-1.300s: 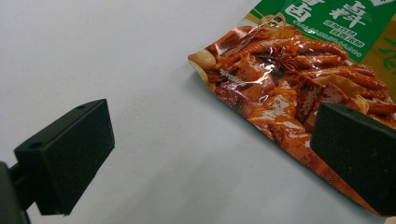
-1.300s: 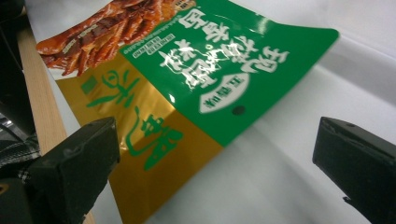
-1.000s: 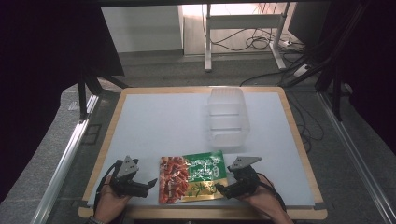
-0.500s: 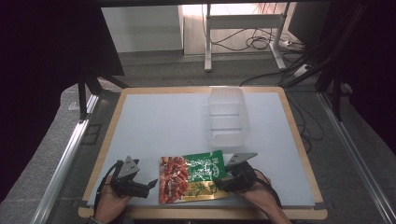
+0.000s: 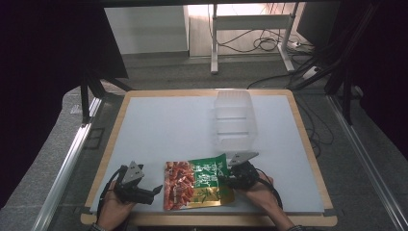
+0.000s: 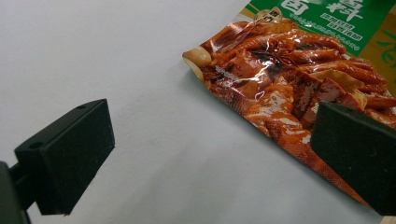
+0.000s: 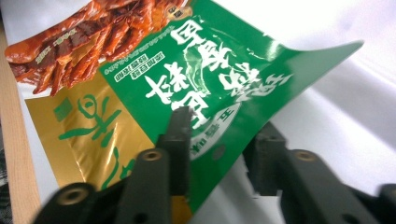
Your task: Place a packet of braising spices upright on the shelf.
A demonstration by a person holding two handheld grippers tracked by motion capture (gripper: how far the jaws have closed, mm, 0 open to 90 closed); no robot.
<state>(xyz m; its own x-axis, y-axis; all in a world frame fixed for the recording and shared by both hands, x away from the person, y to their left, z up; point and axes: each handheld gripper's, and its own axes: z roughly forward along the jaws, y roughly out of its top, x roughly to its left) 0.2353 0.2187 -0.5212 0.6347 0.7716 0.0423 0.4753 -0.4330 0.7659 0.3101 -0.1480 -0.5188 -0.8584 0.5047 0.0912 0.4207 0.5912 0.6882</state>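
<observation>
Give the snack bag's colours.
Green, gold and a red food photo on the bag; clearest in the high view.

**Bright table, dark surround, soft close-ups**

The white table (image 5: 159,130) is evenly lit from above, while the room around it falls into near-black. Glare streaks the snack packet (image 6: 299,70) across its glossy red print. In the right gripper view the packet's near edge and the black jaws blur; soft shadows lie beside it.
</observation>
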